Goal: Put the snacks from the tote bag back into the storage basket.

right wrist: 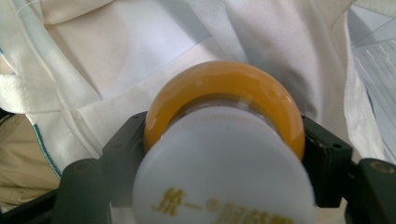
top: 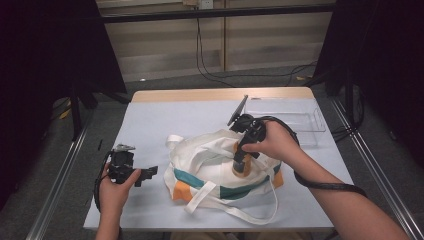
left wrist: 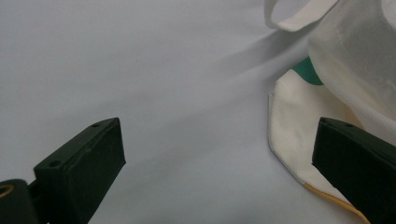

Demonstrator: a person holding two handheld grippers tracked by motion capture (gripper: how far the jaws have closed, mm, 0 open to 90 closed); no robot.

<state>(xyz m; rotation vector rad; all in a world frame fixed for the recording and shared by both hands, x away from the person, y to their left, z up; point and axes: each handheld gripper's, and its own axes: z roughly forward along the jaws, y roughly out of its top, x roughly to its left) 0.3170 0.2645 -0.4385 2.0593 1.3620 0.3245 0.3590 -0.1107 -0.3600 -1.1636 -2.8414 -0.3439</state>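
At nine o'clock on the table, the left gripper (top: 148,173) is resting low, jaws spread wide with nothing between them, aimed at the white canvas tote bag with teal and orange corner panels (top: 220,165). At the middle, the right gripper (top: 242,167) is pointing down, clamping an orange-bodied bottle with a white cap (right wrist: 224,154) over the bag. It seems to be going inside; next the left should be lifting the bag's mouth open.
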